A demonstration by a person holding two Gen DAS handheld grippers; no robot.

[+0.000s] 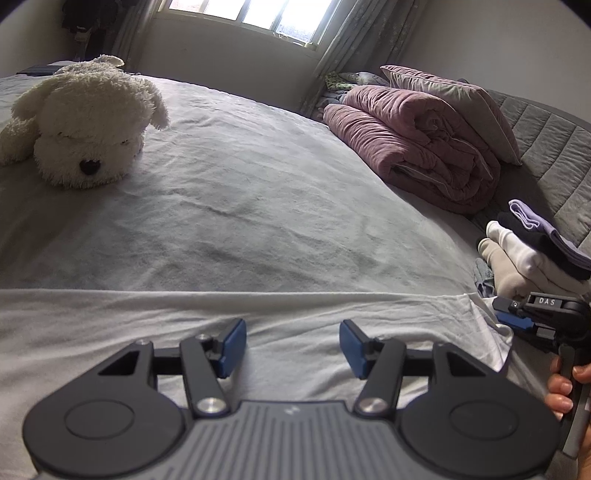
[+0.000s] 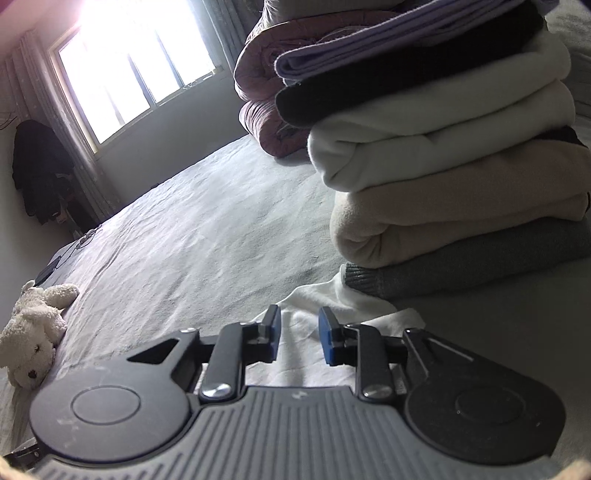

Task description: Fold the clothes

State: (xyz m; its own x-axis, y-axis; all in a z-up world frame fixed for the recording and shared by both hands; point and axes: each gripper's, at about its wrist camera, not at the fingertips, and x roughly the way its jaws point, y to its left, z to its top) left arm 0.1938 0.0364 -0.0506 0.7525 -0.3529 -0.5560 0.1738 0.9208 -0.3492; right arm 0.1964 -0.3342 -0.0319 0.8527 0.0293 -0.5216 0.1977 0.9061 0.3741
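A white garment (image 1: 110, 332) lies spread flat across the near part of the grey bed sheet (image 1: 240, 206). My left gripper (image 1: 292, 332) hovers over it, open, with nothing between its blue pads. At the right edge of the left wrist view a hand holds my right gripper (image 1: 517, 314) at the garment's right end. In the right wrist view my right gripper (image 2: 300, 325) stands open above a bunched corner of the white garment (image 2: 369, 314), and the pads do not press on the cloth. Just behind that corner rises a stack of folded clothes (image 2: 443, 147), also visible as the stack (image 1: 532, 251).
A white plush dog (image 1: 85, 122) lies on the far left of the bed. A rolled pink quilt (image 1: 413, 147) and a pillow (image 1: 450, 99) sit by the grey quilted headboard (image 1: 546, 147). A bright window (image 1: 243, 11) is at the back.
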